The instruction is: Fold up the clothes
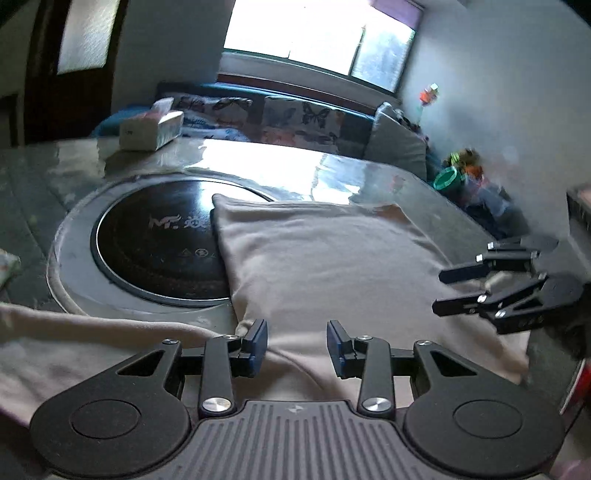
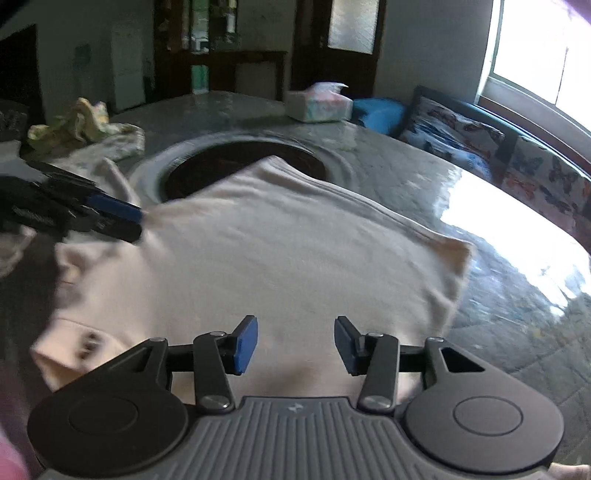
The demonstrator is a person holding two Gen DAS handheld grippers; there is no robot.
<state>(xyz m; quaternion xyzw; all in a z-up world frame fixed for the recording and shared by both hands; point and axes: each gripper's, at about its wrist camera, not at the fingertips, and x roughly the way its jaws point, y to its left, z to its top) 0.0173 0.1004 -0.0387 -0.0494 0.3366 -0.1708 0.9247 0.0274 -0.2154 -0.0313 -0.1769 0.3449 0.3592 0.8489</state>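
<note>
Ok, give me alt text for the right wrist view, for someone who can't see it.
An open right hand-held gripper hovers over a cream folded cotton garment lying on a grey marble table, partly covering its round black inset cooktop. The left hand-held gripper reaches in beside it.

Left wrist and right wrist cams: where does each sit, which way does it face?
Left wrist: on the left gripper, looking across the beige garment toward the window; own open fingers below, right gripper at right.
Right wrist: on the right gripper, looking across the garment toward the dark cabinet; own open fingers below, left gripper at left.
Shared: garment, round cooktop, tissue box, butterfly sofa.
</note>
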